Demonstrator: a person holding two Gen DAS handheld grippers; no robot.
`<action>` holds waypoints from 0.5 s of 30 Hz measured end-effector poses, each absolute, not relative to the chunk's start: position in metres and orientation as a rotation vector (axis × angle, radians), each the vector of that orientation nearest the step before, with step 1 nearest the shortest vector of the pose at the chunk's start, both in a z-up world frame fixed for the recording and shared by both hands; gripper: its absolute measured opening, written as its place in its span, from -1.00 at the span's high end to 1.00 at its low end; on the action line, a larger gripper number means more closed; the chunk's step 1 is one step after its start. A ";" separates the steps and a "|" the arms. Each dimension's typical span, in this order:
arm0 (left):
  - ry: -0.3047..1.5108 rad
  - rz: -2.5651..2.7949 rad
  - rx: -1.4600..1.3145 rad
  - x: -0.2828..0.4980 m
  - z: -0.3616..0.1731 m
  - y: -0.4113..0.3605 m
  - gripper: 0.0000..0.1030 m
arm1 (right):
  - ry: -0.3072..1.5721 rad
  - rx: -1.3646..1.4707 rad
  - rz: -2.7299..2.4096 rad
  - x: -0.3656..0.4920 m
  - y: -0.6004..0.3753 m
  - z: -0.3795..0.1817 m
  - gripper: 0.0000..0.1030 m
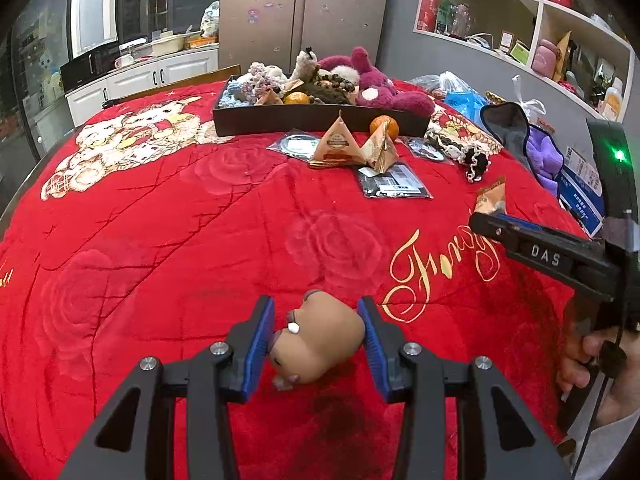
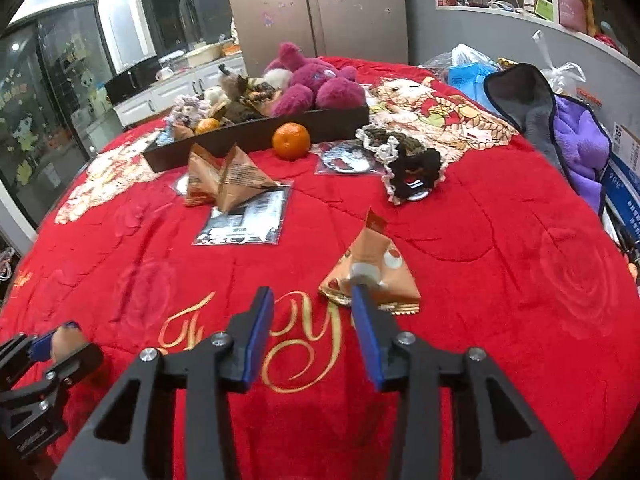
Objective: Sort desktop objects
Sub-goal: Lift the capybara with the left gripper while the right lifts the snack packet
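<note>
My left gripper (image 1: 316, 304) has its blue pads against both sides of a small brown capybara toy (image 1: 316, 340) that lies on the red blanket (image 1: 160, 240). My right gripper (image 2: 312, 294) is open and empty, just left of a triangular orange snack packet (image 2: 372, 268); its right fingertip overlaps the packet's front. The right gripper also shows in the left wrist view (image 1: 486, 216) next to that packet (image 1: 491, 198). A dark tray (image 1: 320, 118) with plush toys and a tangerine stands at the back.
Two more triangular packets (image 1: 352, 146), a loose tangerine (image 2: 291, 141), flat plastic sachets (image 2: 244, 220), a crocheted item (image 2: 408, 164) and a pink plush (image 2: 316, 84) lie near the tray. Bags, a grey-purple cloth (image 2: 560, 124) and a box sit at the right edge.
</note>
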State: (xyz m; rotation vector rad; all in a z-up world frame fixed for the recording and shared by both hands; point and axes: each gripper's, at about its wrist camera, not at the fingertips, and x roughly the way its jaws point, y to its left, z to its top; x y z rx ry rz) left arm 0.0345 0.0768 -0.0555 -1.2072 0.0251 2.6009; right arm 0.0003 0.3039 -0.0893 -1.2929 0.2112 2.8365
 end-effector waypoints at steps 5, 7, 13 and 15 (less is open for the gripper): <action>0.027 2.590 -1.208 0.032 -0.056 0.080 0.15 | 0.181 -1.237 2.842 0.006 0.307 -0.075 0.19; 0.034 2.584 -1.210 0.030 -0.057 0.082 0.15 | 0.162 -1.215 2.834 0.007 0.309 -0.072 0.16; 0.047 2.573 -1.219 0.025 -0.060 0.086 0.15 | 0.133 -1.250 2.774 -0.011 0.318 -0.088 0.06; 0.040 2.571 -1.222 0.023 -0.060 0.086 0.15 | 0.109 -1.259 2.755 -0.017 0.319 -0.093 0.06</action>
